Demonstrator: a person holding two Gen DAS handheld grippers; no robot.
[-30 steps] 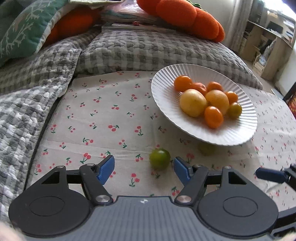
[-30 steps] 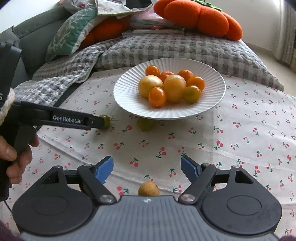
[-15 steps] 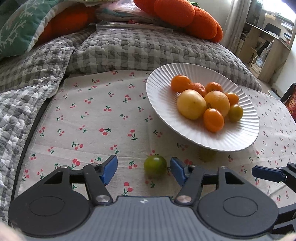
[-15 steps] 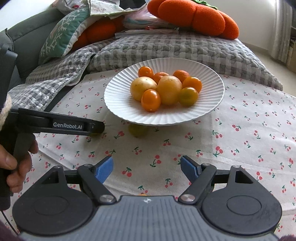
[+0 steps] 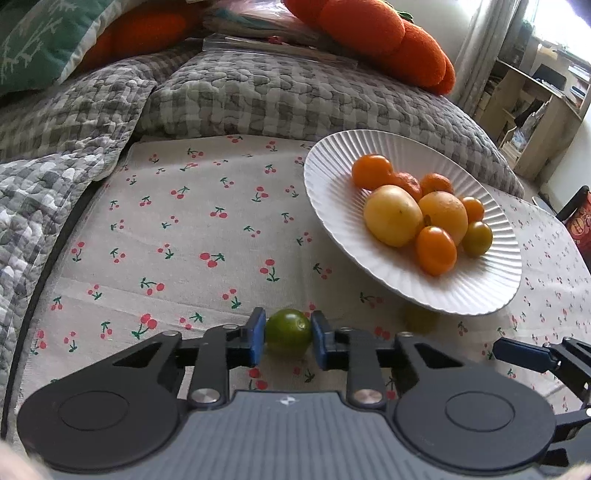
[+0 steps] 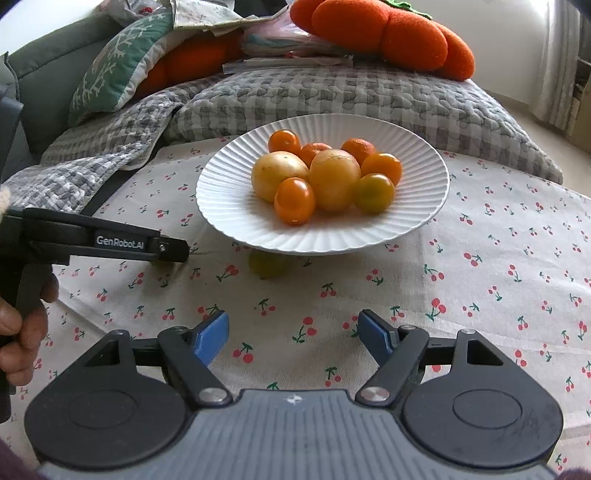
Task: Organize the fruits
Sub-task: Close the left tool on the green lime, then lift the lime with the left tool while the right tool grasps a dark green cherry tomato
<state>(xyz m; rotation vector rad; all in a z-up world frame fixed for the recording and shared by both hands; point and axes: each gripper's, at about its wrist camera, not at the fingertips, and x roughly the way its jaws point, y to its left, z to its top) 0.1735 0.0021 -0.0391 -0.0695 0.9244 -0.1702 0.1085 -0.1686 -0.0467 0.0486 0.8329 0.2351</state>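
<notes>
My left gripper [image 5: 288, 338] is shut on a small green fruit [image 5: 289, 331] that rests on the cherry-print cloth. A white ribbed plate [image 5: 332, 177] to the right holds several orange and yellow fruits and one greenish one. Another yellow-green fruit [image 5: 419, 320] lies on the cloth under the plate's near rim; it also shows in the right wrist view [image 6: 266, 264]. My right gripper [image 6: 293, 334] is open and empty above the cloth, in front of the plate [image 6: 229, 218]. The left gripper's body [image 6: 110, 242] shows at the left of that view; its fruit is hidden there.
Grey checked quilts [image 5: 295, 92] and orange and green cushions [image 6: 380, 33] lie behind the cloth. A wooden shelf [image 5: 535, 107] stands at the far right. My right gripper's blue fingertip [image 5: 517, 353] shows at the right edge of the left wrist view.
My left gripper moved forward and closed its fingers on the green fruit. My right gripper moved forward over the cloth; the small brownish fruit near its fingers passed out of view.
</notes>
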